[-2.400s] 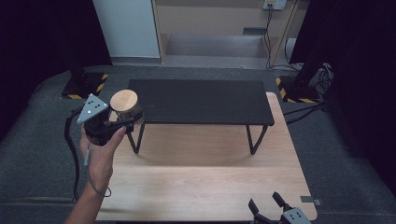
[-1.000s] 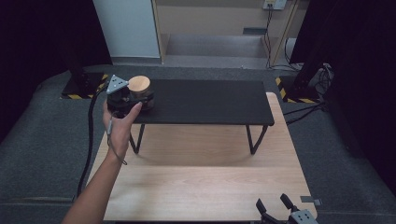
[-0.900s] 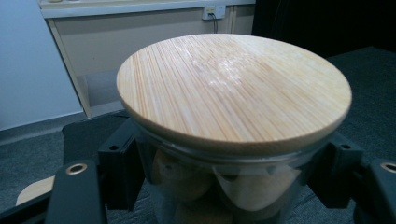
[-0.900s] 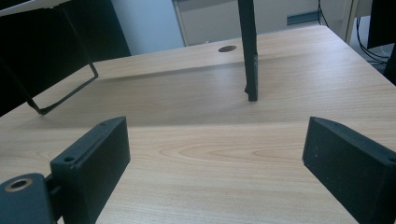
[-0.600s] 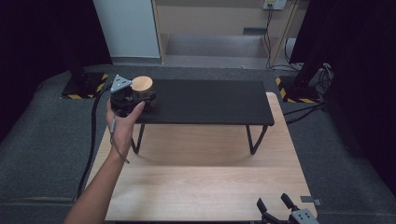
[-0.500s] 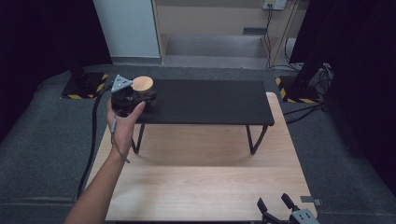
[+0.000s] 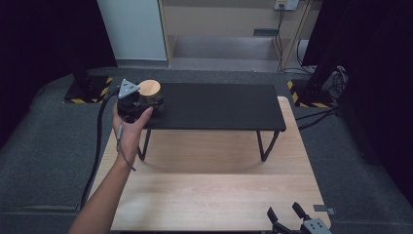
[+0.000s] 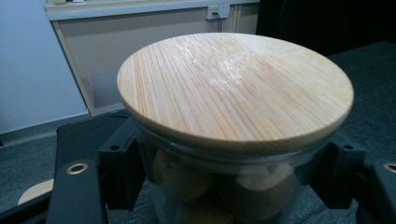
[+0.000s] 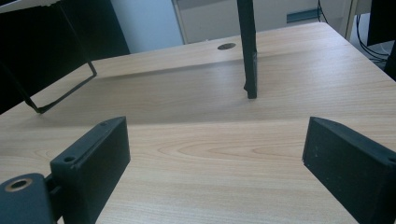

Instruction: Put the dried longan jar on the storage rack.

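Observation:
A glass jar (image 7: 150, 90) with a round bamboo lid (image 8: 233, 88) stands at the left end of the black shelf (image 7: 214, 106); round brown pieces show through its glass. My left gripper (image 7: 152, 101) is around the jar, its two black jaws against the glass on either side just under the lid in the left gripper view (image 8: 224, 186). Those jaws have just been opening a little, with the jar still between them. My right gripper (image 7: 287, 215) rests low at the table's near right edge, its jaws (image 9: 215, 154) wide open with nothing between them.
The black shelf stands on thin metal legs (image 9: 247, 51) over the back half of the wooden table (image 7: 214, 190). Dark carpet surrounds the table. A cable (image 7: 97, 146) trails from the left gripper down the left side.
The left gripper carried the jar up and to the right, from beside the shelf's left end onto it. In the last half second it barely shifted. The right gripper stayed put.

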Demonstrator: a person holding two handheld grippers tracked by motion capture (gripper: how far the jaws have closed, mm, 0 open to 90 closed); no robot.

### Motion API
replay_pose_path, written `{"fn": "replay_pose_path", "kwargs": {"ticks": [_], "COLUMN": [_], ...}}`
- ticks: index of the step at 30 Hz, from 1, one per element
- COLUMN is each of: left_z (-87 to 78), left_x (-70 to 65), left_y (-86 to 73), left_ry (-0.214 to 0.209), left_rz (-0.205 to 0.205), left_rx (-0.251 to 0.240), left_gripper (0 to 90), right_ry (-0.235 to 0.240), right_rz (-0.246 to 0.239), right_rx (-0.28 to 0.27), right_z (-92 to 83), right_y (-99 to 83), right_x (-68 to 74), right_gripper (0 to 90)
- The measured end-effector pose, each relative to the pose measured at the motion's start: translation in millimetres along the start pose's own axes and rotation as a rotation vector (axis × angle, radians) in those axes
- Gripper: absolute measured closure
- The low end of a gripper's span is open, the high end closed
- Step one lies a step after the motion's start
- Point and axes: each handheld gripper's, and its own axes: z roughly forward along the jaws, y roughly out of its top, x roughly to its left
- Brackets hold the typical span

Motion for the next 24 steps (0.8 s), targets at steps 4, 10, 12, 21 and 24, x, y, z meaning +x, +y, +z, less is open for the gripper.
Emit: {"fn": "replay_pose_path", "kwargs": {"ticks": [4,10,12,21,24], "left_z": [-4.3,-7.4,-9.4,-22.3,-28.5], "left_x": [-3.0,-4.2,-6.5,-11.7,-11.3], "left_y": [-3.2,-4.2,-4.7,-6.7,-8.7], "left_ry": [0.015,0.007,0.012,0.032,0.021], "left_rz": [0.003,-0.002,-0.001,0.011,0.02], "left_rx": [-0.03,-0.042,-0.046,-0.078,-0.09], "left_gripper": [16.8,8.4,7.5,5.9,4.7], "right_ry": [-0.001,0.007,0.011,0.018,0.019], "right_rz": [0.002,0.005,0.003,0.0,-0.003], "right_rx": [0.0,0.005,0.007,0.01,0.011], "right_z": [-0.7,0.9,1.6,3.0,3.6], "right_y": [0.4,1.0,1.4,3.3,3.8], "right_x": [-0.4,-0.5,0.2,1.7,2.3], "right_gripper": [7.5,6.8,6.5,6.5,6.5]}}
